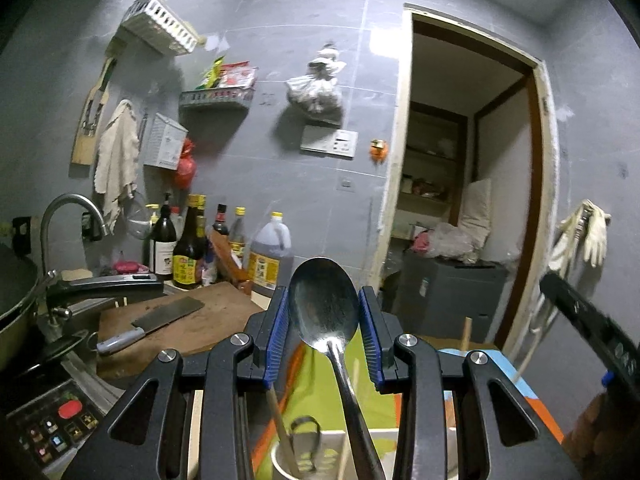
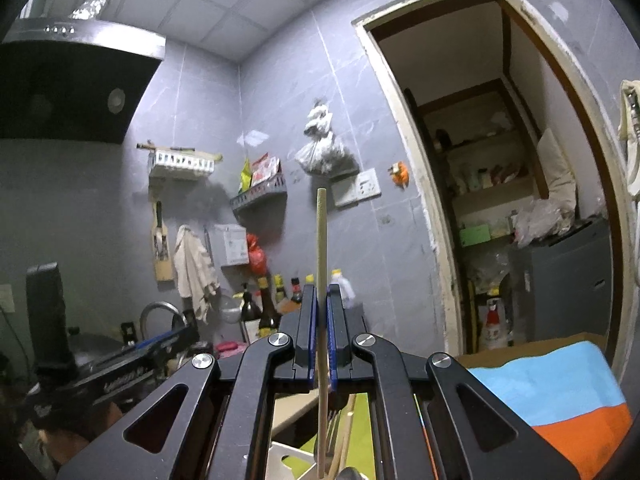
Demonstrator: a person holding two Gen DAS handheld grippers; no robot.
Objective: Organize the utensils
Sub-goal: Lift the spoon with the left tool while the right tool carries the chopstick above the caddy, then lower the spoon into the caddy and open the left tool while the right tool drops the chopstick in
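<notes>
In the left wrist view a metal spoon (image 1: 325,304) stands upright, bowl up, between the blue pads of my left gripper (image 1: 324,312); the jaws stand apart and do not touch it. Its handle runs down toward a white holder (image 1: 288,462) that also has chopsticks (image 1: 280,420). My right gripper (image 2: 321,312) is shut on a single wooden chopstick (image 2: 321,248), held upright; its lower end reaches down by the white holder (image 2: 286,456). The right gripper also shows at the right edge of the left wrist view (image 1: 592,328).
A cleaver (image 1: 160,318) lies on a wooden cutting board (image 1: 224,300). Sauce bottles (image 1: 192,244) stand by the tiled wall, with a faucet (image 1: 68,216) and a pan (image 1: 16,296) at left. A multicoloured cloth (image 2: 552,392) covers the surface. An open doorway (image 1: 464,184) is at right.
</notes>
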